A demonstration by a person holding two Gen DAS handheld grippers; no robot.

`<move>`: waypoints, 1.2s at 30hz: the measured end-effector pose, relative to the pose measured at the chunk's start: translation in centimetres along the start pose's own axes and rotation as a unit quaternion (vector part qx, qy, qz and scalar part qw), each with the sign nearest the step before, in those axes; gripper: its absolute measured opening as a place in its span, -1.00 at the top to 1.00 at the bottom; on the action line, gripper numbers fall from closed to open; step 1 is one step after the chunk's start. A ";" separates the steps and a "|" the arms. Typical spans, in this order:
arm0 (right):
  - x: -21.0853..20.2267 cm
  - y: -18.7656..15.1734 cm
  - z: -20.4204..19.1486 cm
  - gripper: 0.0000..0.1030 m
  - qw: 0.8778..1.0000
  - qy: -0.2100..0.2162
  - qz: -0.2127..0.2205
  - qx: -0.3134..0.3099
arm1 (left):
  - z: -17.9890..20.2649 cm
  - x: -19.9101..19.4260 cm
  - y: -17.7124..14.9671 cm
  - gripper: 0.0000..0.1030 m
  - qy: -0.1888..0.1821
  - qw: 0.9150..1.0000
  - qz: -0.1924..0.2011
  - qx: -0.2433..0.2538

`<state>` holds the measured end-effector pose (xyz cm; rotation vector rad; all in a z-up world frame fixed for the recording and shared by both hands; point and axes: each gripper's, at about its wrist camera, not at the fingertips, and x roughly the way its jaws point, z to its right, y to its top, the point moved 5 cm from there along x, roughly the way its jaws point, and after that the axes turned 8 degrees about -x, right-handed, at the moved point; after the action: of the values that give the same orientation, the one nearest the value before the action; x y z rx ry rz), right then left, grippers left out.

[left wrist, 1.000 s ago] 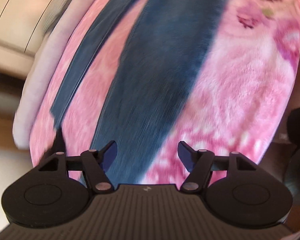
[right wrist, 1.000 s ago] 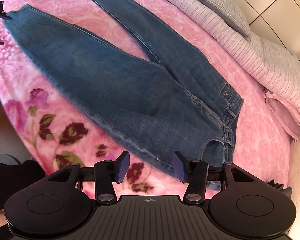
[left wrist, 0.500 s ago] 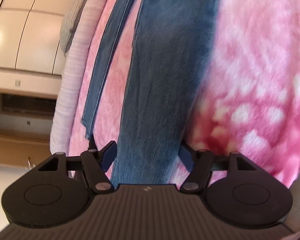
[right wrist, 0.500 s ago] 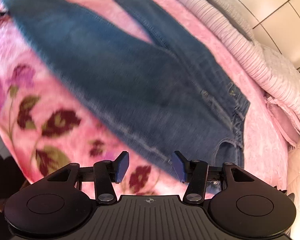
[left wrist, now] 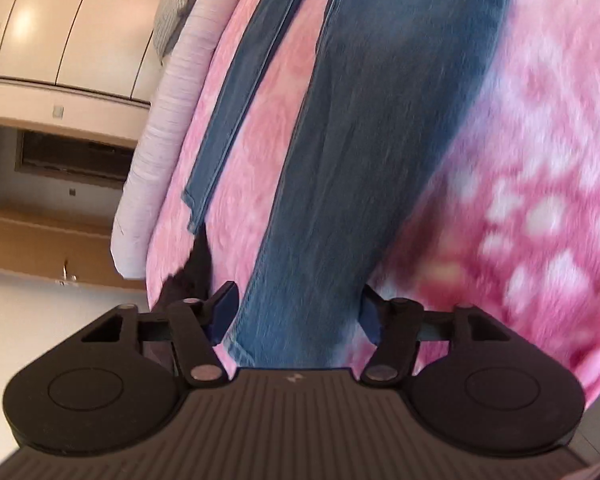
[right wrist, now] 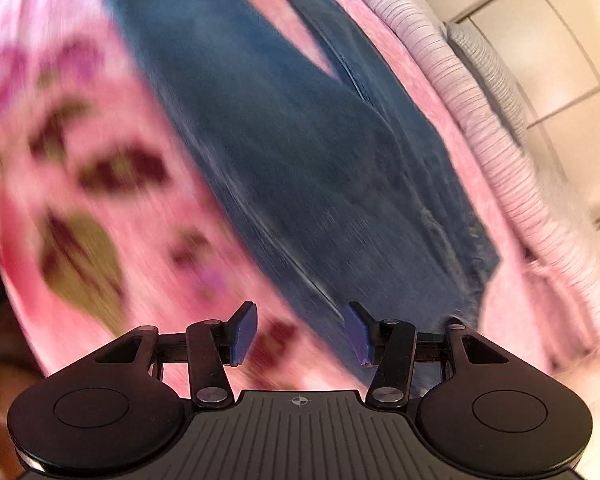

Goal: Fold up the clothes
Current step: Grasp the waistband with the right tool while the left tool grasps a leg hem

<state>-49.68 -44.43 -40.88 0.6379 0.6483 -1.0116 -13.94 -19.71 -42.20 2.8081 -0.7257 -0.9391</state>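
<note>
A pair of blue jeans (left wrist: 364,168) lies flat on a pink flowered blanket (left wrist: 532,184), its two legs spread apart. My left gripper (left wrist: 298,312) is open low over the hem end of the near leg, whose cuff lies between the fingers. The far leg (left wrist: 236,92) runs along the left. In the right wrist view the jeans (right wrist: 300,152) stretch away from the waist end. My right gripper (right wrist: 300,334) is open at the lower side edge near the waistband (right wrist: 476,264). That view is blurred.
A striped pale lilac bedcover (left wrist: 160,128) and a grey pillow (right wrist: 488,68) line the bed's far side. Cream cabinets (left wrist: 60,20) stand behind. A dark garment (left wrist: 192,268) lies by the far leg's hem. The blanket's edge drops off near both grippers.
Both grippers have dropped closer to the jeans. The left one closed in on the near leg's cuff, the right one swung down toward the waist-side edge. Both stayed open.
</note>
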 end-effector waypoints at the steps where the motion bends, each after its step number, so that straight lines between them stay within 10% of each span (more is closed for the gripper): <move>1: 0.6 -1.2 0.1 0.01 1.000 -0.016 -0.010 -0.018 | 0.2 -0.1 0.0 0.09 -0.004 1.000 0.002 0.007; 5: 2.8 -5.8 1.1 0.01 0.992 -0.069 -0.030 -0.105 | 0.7 -0.3 -0.1 0.52 -0.008 1.000 -0.006 0.013; 15: 8.3 -11.9 4.2 0.03 0.967 -0.117 -0.030 -0.225 | 2.0 -0.8 -0.2 0.80 -0.011 0.999 -0.037 0.010; 19: 8.4 -12.1 5.8 0.71 0.977 -0.084 -0.030 -0.194 | 0.0 -2.2 0.6 0.84 -0.019 0.999 -0.048 0.001; 27: 2.5 -8.0 14.2 0.79 0.989 -0.077 0.005 -0.126 | -10.9 -5.5 5.2 0.86 -0.086 0.993 -0.073 -0.040; 36: 1.7 -3.4 26.1 0.83 0.990 -0.002 -0.010 -0.139 | -23.8 1.4 10.9 0.87 -0.230 0.964 -0.112 -0.070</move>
<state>-47.11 -65.94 -25.89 0.3856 0.7757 -0.9194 -3.40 -31.46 -21.23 2.6058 -0.3584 -1.6437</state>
